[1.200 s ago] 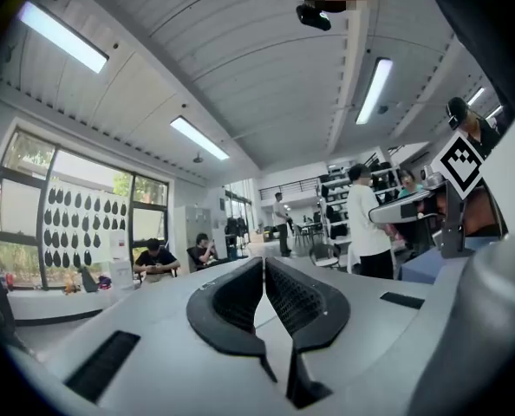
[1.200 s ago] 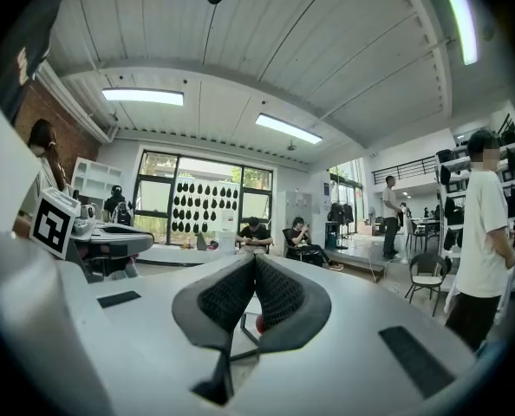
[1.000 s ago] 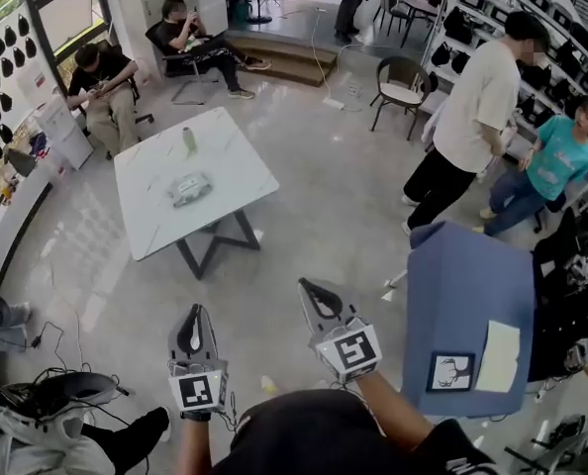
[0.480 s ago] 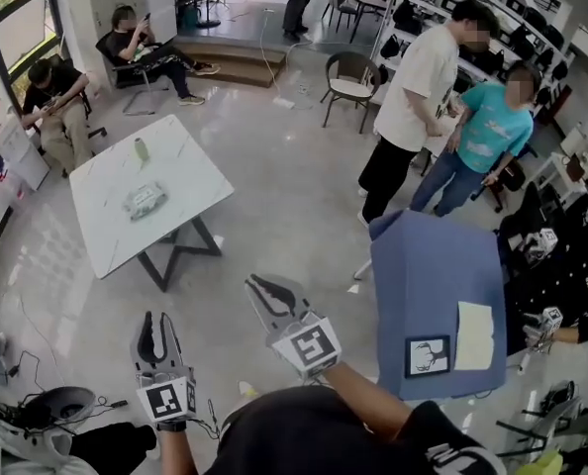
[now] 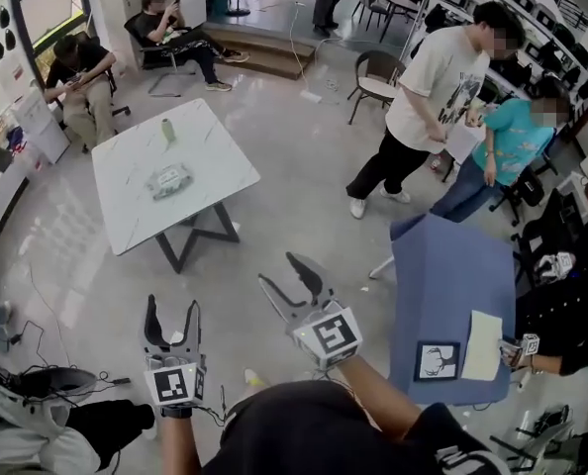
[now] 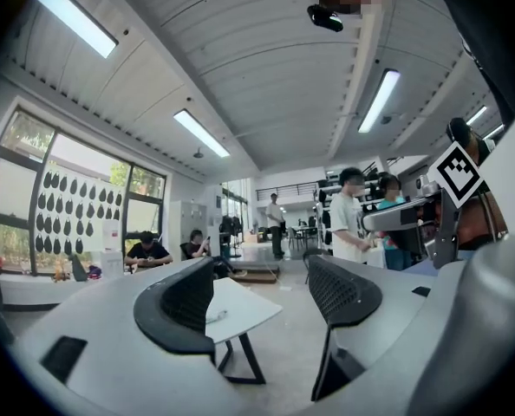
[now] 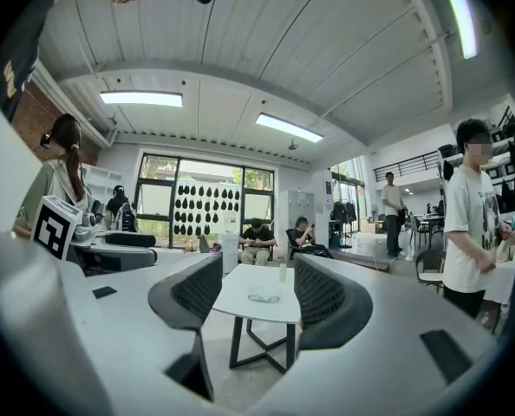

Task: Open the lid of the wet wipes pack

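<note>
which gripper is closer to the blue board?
Right. In the head view the right gripper is left of the blue board; the left gripper sits farther left, beyond it. Both grippers' jaws have just been opening, nothing between them.

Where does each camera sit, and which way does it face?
Head view: on the person's head, facing down at the floor; shows forearms, left gripper, right gripper.
Left gripper view: on that gripper, facing level; its fingers have just been opening, nothing between them.
Right gripper view: likewise, facing the wet wipes pack; fingers just been opening, empty.
Shared: all show the white table.
</note>
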`<state>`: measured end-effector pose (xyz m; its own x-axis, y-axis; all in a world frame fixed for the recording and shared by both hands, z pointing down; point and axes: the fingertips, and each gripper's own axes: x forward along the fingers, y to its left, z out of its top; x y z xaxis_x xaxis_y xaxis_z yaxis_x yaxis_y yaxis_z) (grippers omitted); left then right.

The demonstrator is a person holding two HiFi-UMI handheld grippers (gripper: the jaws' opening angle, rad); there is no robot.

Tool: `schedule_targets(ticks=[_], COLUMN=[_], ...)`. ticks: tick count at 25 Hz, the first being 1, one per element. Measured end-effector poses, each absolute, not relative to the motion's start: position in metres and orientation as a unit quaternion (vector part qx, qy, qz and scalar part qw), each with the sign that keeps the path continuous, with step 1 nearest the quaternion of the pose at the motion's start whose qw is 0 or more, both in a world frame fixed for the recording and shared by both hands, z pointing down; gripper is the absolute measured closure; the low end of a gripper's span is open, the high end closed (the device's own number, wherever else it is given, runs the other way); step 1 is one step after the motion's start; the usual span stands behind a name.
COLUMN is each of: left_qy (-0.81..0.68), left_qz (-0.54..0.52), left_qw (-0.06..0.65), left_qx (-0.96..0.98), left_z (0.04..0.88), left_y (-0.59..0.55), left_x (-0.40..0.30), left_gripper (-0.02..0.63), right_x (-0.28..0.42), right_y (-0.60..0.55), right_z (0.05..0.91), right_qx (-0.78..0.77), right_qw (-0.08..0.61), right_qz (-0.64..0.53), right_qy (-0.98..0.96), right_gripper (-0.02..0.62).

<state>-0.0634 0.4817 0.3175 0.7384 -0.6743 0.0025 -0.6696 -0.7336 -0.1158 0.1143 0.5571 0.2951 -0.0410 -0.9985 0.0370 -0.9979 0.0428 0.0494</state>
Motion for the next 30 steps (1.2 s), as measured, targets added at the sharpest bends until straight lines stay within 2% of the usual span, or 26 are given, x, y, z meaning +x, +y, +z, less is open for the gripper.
schedule_targets(ticks=[3, 5, 23, 30], left_qy=[0.358, 0.360, 0.351, 0.339], left_qz=[-0.027, -0.034, -0.075, -0.053], left_qw=[0.052, 0.052, 0.046, 0.033], left_qx=[-0.932, -0.931, -0.932, -0.939], left_z=[0.321, 0.323, 0.347, 0.358], left_y=[0.477, 0.475, 0.440, 0.421], left_x=[-0.069, -0.077, -0.148, -0.145], left_gripper=[0.216, 0.204, 0.197, 0.198], right_x=[0.110, 0.103, 0.044, 0.036], right_y=[0.551, 0.547, 0.518, 0.497], right_z=[0.296, 0.298, 0.324, 0.340], right_qx=[0.690, 0.687, 0.691, 0.686], right_qw=[0.027, 0.027, 0.058, 0.070], right_qz=[-0.007, -0.005, -0.002, 0.014], right_qy=[-0.724, -0.726, -0.720, -0.724], right_gripper=[0.285, 0.247, 0.258, 0.261])
